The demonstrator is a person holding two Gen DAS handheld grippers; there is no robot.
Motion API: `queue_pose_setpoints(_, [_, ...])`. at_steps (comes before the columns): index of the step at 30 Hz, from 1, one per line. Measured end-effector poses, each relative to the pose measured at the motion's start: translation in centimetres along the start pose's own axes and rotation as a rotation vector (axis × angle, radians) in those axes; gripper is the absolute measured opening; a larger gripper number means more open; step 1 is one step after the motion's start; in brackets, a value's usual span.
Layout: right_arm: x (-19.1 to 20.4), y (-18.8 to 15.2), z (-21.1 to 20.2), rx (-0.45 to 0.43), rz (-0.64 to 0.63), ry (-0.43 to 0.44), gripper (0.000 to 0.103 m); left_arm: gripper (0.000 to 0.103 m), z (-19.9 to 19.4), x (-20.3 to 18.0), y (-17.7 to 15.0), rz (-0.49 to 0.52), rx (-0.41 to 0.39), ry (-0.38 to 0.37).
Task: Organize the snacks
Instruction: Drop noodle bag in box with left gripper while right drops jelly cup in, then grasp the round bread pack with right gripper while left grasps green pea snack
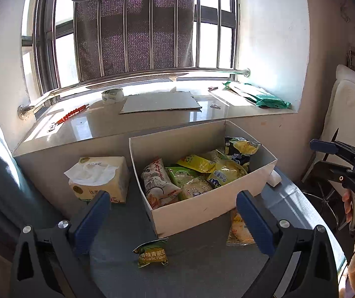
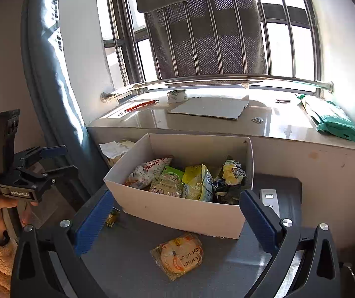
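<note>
Scanning from the left of the left wrist view, you have the tissue pack (image 1: 98, 177) at middle left, then the small green pea packet (image 1: 152, 252) at lower centre between your left gripper (image 1: 173, 219) fingers, spread wide and empty. It looks light, crinkly and slippery; pinch its crimped top edge. The white box (image 1: 197, 213) of snacks sits just behind. In the right wrist view, the yellow cracker pack (image 2: 178, 254), probably brittle, lies at lower centre; your right gripper (image 2: 177, 219) gapes empty too.

White open box (image 1: 197, 211) full of snack packets, green pea packet (image 1: 152, 253) and yellow cracker packet (image 2: 179, 255) lying outside on grey table
</note>
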State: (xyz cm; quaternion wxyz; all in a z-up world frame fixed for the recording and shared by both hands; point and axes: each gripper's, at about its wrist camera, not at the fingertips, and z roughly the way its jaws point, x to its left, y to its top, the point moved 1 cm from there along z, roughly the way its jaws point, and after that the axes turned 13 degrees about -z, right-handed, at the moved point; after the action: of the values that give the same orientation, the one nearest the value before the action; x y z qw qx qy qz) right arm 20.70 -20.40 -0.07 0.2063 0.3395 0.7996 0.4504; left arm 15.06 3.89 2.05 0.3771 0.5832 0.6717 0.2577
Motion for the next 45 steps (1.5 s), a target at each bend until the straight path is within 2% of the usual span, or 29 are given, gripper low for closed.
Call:
queue_pose_setpoints(5, [1.5,-6.5,-2.7,0.007,0.069,0.005,0.103,0.103,-3.8,-0.1,-5.1,-0.058,-0.047,-0.022])
queue_pose_setpoints(7, [2.1,-9.2,-3.4,0.029,0.103,-0.005,0.103,0.103,-4.6,-0.3,-7.3,-0.075,-0.036,-0.056])
queue_pose_setpoints(10, [2.7,-12.4,-3.6,0.082,0.130,-0.020,0.103,0.103,-4.8,-0.2,-10.1,-0.108,0.001,-0.055])
queue_pose_setpoints(13, [2.8,-14.1,-3.1,0.121,0.131,-0.033,0.103,0.103,-5.0,0.3,-12.2,-0.145,0.029,-0.058])
queue_pose_setpoints(20, [2.8,-13.0,2.2,0.212,0.045,-0.030,0.103,0.103,-5.8,1.7,-14.3,-0.190,0.051,-0.041])
queue_pose_setpoints(27, [3.2,-11.4,10.5,0.379,-0.071,-0.041,0.103,0.103,-6.5,3.1,-15.2,-0.227,0.057,-0.028])
queue_pose_setpoints(29, [3.2,-11.3,12.1,0.404,-0.087,-0.043,0.103,0.103,-6.5,3.5,-15.4,-0.237,0.059,-0.020])
queue_pose_setpoints(37, [3.9,-11.8,15.3,0.472,-0.147,-0.072,0.103,0.103,-6.3,4.0,-16.3,-0.242,0.086,-0.014])
queue_pose_setpoints(39, [4.1,-11.7,15.6,0.467,-0.147,-0.047,0.103,0.103,-6.1,3.9,-16.4,-0.238,0.089,-0.011])
queue_pose_setpoints(41, [4.2,-11.5,15.6,0.460,-0.131,-0.021,0.096,0.103,-5.8,3.8,-16.4,-0.236,0.096,-0.015])
queue_pose_setpoints(43, [4.3,-11.3,15.1,0.450,-0.123,-0.031,0.082,0.103,-5.5,3.7,-16.5,-0.234,0.104,-0.010])
queue_pose_setpoints(45, [4.3,-11.4,14.3,0.437,-0.091,0.000,0.081,0.103,-4.9,3.7,-16.4,-0.228,0.112,-0.003])
